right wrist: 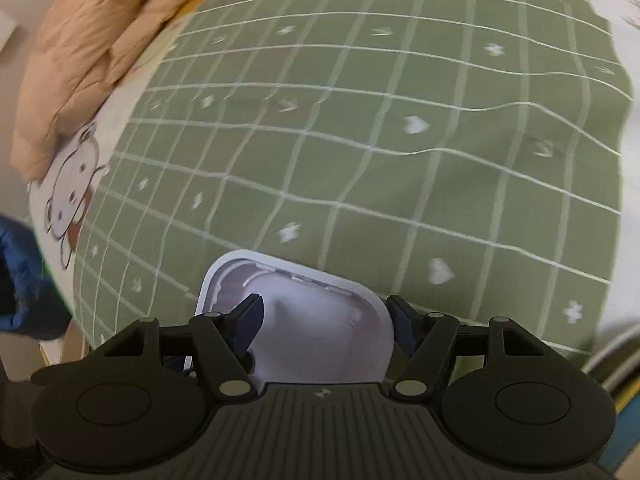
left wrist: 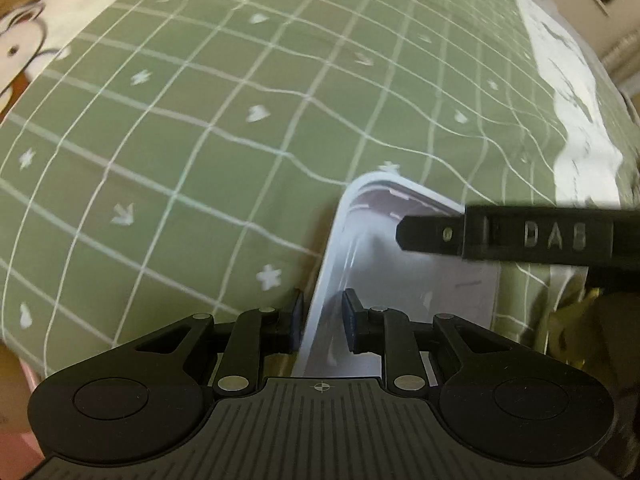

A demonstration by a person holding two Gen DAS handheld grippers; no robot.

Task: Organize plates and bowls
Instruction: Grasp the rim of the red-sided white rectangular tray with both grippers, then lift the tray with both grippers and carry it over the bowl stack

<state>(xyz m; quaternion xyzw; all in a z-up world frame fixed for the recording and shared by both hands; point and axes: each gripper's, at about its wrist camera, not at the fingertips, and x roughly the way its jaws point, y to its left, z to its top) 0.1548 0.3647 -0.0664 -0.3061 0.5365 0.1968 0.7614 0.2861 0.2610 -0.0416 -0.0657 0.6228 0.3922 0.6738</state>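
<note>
Two claws on one white plate (left wrist: 400, 280): left claw (left wrist: 322, 326) pinches its left rim; right claw (right wrist: 326, 326) straddles it, jaws apart, ungripped, above green bedsheet (left wrist: 180, 140).

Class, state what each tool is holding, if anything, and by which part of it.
The left tool grips the white rectangular dish by its side rim. The right tool straddles the dish, its pads clear of it, holding nothing.

1. Cloth (left wrist: 224, 128): olive green, thin white grid lines, small white stars, hearts and arrows.
2. Tray (left wrist: 400, 276): white, rounded corners.
3. Quilt (right wrist: 80, 56): plain tan.
4. Sheet (right wrist: 72, 184): cream, with a cartoon animal print.
</note>
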